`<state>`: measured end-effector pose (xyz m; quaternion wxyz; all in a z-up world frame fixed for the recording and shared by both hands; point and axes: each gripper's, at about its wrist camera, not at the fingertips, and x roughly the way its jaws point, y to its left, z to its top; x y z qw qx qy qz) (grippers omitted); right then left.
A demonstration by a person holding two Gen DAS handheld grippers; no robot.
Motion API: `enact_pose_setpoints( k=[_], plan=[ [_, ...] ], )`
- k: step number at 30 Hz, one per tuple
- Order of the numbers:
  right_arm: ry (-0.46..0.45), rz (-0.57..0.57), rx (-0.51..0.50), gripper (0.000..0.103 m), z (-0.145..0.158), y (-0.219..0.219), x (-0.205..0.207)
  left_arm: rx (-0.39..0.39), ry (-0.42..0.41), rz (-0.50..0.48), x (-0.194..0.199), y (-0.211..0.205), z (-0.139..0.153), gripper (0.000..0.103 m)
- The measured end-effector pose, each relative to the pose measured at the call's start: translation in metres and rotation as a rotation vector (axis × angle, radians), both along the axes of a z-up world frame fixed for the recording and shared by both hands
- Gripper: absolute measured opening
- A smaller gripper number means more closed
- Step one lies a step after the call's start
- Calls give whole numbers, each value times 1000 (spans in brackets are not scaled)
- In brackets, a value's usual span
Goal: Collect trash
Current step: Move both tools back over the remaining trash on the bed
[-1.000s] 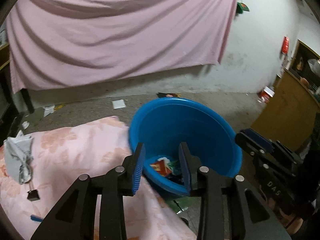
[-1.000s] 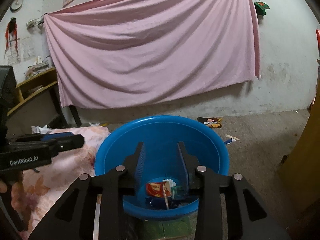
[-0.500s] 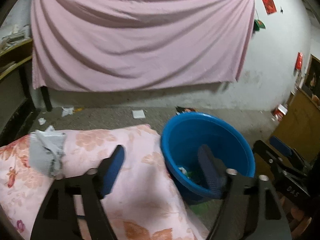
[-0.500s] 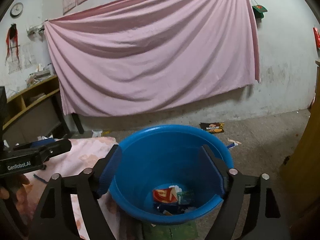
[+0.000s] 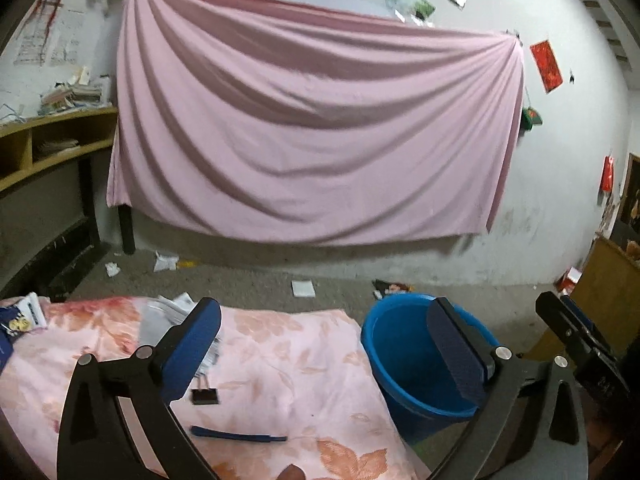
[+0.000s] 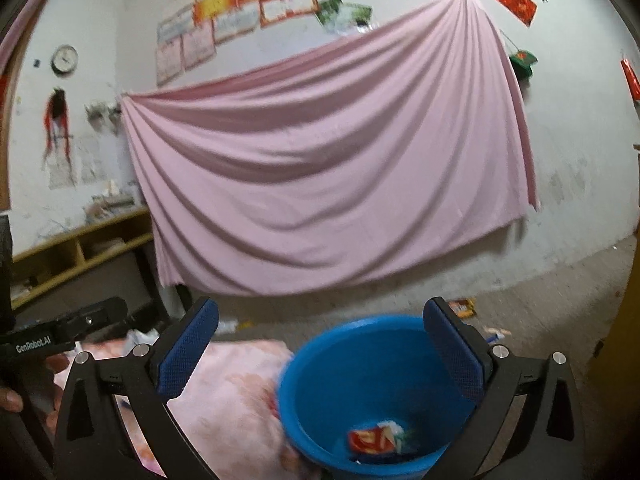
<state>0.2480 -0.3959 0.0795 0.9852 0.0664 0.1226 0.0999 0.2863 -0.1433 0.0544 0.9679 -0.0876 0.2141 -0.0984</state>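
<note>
Swung off the basin toward the bed, left tongs and right tongs both opening, empty; wrappers binned, clip next, best approached low and square.

Floral bedspread (binder clip, papers)

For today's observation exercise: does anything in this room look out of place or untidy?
Yes. Paper scraps and a wrapper lie on the floor instead of in the blue basin, and crumpled paper sits on the floral cloth.
</note>
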Motion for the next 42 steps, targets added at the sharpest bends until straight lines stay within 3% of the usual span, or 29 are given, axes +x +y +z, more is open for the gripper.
enact_pose_setpoints(
  k=[14, 23, 29, 35, 42],
  plan=[
    [-275, 137, 60, 103, 32, 62, -44, 6, -240, 187, -80, 72, 39, 101],
    [-372, 245, 55, 103, 33, 103, -67, 1, -296, 267, -122, 114, 42, 101],
    [-334, 297, 16, 103, 22, 125, -68, -3, -307, 313, -142, 135, 35, 101],
    [-187, 316, -94, 103, 6, 152, -44, 58, -239, 298, -133, 142, 23, 101],
    [9, 359, -232, 103, -20, 176, -16, -36, -138, 297, -112, 162, -1, 101]
  ],
)
